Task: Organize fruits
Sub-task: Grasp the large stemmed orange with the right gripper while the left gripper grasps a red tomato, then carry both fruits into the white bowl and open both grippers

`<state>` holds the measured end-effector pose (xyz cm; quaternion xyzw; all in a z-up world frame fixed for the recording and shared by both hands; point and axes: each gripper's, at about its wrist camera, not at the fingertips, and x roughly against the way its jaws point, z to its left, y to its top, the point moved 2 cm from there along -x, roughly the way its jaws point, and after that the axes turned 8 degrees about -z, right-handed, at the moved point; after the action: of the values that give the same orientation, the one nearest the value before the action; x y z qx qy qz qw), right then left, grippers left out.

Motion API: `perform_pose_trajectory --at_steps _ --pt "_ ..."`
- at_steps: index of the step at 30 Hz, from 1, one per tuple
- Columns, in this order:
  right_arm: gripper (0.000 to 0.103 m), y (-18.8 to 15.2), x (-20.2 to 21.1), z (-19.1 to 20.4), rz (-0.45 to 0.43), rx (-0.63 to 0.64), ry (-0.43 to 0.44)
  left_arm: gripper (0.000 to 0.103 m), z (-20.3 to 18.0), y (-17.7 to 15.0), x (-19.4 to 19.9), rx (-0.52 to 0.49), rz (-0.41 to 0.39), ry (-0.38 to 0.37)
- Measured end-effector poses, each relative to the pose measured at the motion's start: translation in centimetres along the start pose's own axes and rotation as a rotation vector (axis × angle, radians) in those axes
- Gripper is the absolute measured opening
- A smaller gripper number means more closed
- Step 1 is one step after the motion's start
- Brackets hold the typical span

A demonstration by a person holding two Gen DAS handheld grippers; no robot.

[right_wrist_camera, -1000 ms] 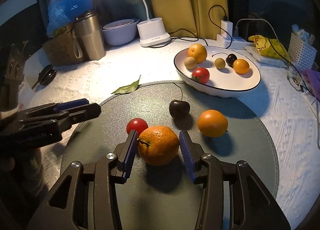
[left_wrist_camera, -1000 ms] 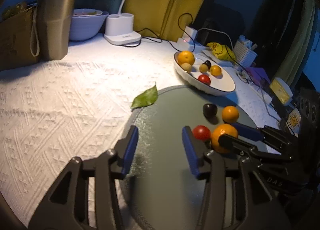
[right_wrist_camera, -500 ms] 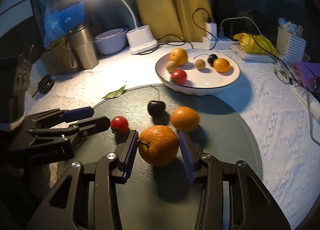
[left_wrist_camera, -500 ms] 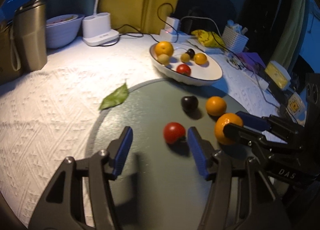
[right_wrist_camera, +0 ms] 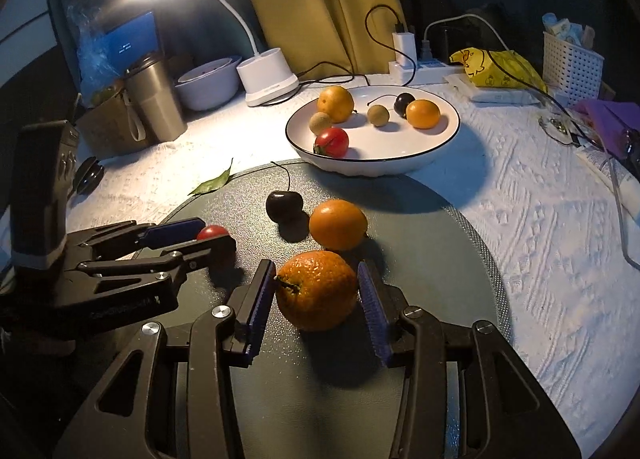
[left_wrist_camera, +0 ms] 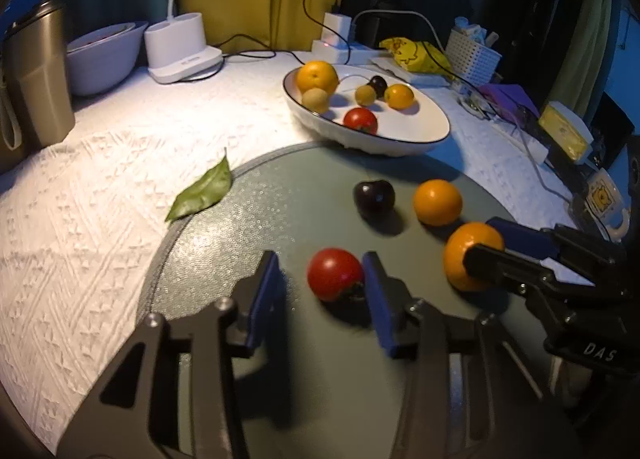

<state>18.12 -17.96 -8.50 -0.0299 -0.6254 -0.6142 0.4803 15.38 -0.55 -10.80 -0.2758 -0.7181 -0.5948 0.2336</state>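
Note:
On the round grey mat (left_wrist_camera: 248,227) a red tomato (left_wrist_camera: 336,275) lies between the fingers of my left gripper (left_wrist_camera: 320,271). Its jaws are closing; the right pad touches the tomato, while a gap shows at the left pad. My right gripper (right_wrist_camera: 314,271) is shut on a rough-skinned orange (right_wrist_camera: 316,291). From the left wrist that orange (left_wrist_camera: 464,255) shows in the right gripper (left_wrist_camera: 480,241). A dark cherry (right_wrist_camera: 284,205) and a smaller orange (right_wrist_camera: 338,224) lie just beyond. A white plate (right_wrist_camera: 400,167) holds several fruits.
A green leaf (left_wrist_camera: 202,193) lies at the mat's left edge. A steel tumbler (left_wrist_camera: 36,79), a pale bowl (left_wrist_camera: 104,55) and a lamp base (left_wrist_camera: 180,51) stand at the back left. Cables, a white basket (left_wrist_camera: 472,55) and a mug (left_wrist_camera: 604,199) crowd the right.
My left gripper slid over to the tomato, spread its jaws and then narrowed them around it. The right gripper carried the orange away from the tomato, still gripped.

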Motion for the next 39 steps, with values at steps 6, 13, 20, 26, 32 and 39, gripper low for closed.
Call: perform_pose_trajectory --at_steps 6,13,20,26,32,39 --pt "0.054 -0.4 -1.2 0.3 0.042 0.013 0.001 0.031 -0.3 0.0 0.3 -0.015 -0.005 -0.004" --pt "0.047 -0.3 -1.0 0.3 0.026 0.023 0.012 0.03 0.0 0.7 1.0 -0.014 -0.025 -0.011" --pt "0.047 0.4 -0.4 0.5 0.007 0.034 0.027 0.03 -0.2 1.5 1.4 -0.025 -0.039 -0.021" --pt "0.047 1.1 -0.1 0.5 -0.01 0.04 0.028 0.031 0.1 0.9 0.5 -0.023 0.022 -0.031" --pt "0.047 1.1 -0.2 0.3 -0.009 0.032 0.029 0.031 -0.2 0.4 -0.3 -0.038 0.033 -0.02" --pt "0.047 1.5 0.1 -0.2 -0.022 0.028 0.027 0.029 -0.5 0.9 -0.3 -0.044 0.015 -0.031"
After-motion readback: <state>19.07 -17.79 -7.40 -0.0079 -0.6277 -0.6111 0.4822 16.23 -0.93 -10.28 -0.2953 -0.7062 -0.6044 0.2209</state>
